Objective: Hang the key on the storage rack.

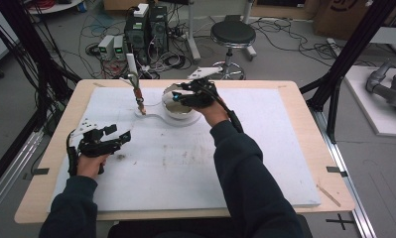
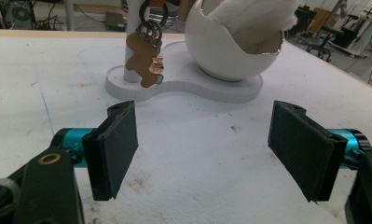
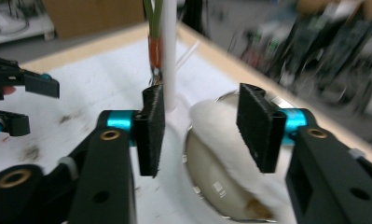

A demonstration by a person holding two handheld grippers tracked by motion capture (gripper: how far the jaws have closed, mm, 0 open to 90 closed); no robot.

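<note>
Right gripper (image 3: 200, 133) hovers over the white bowl (image 1: 179, 106) on its stand at the desk's (image 1: 295, 148) far middle, fingers parted, gripping nothing. Left gripper (image 2: 202, 149) rests near-left, fingers wide apart, empty.

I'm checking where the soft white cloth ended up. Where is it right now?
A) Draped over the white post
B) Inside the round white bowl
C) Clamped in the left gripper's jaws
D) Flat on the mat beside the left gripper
B: the white cloth sits in the opening of the round white bowl on the white stand; the left gripper has open jaws with nothing between them.
</note>
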